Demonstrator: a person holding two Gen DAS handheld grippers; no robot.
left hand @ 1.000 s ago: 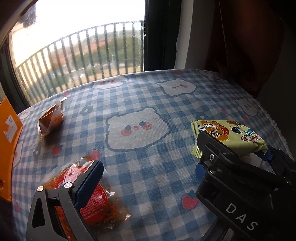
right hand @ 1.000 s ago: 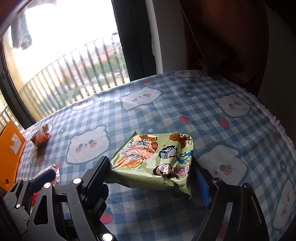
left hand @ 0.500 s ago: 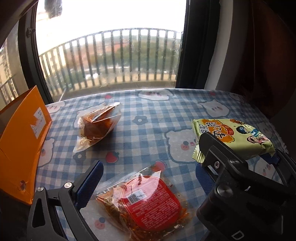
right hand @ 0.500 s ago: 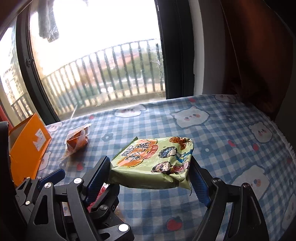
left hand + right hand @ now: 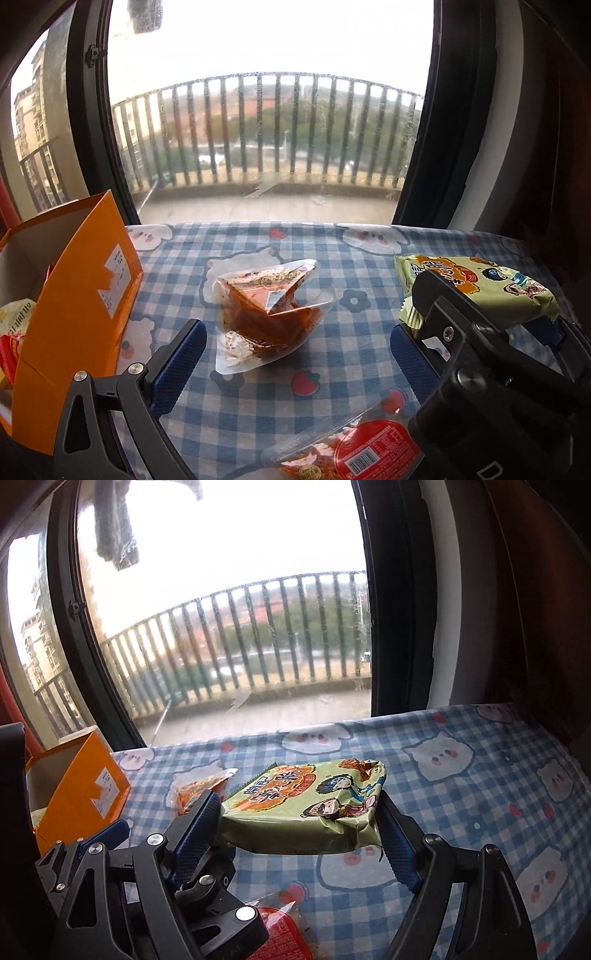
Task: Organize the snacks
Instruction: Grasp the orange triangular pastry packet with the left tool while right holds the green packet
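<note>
Tablecloth (image 5: pixel 332 369): woven checked cloth, matt. Green snack packet (image 5: pixel 306 805): glossy crinkled plastic film; clear pouch (image 5: pixel 269 306): shiny transparent plastic. Orange box (image 5: pixel 81 295): matt cardboard with a paper label.

cloth (image 5: pixel 354 350): blue-white check, white bears, red strawberries
box (image 5: pixel 74 317): orange
packet (image 5: pixel 306 808): green, cartoon figures
pads (image 5: pixel 195 834): blue

Both wrist views look low across the table (image 5: pixel 369 251) toward the window (image 5: pixel 221 590); sharing both.

Blown-out window (image 5: pixel 269 44) backlight, fisheye-warped edges
</note>
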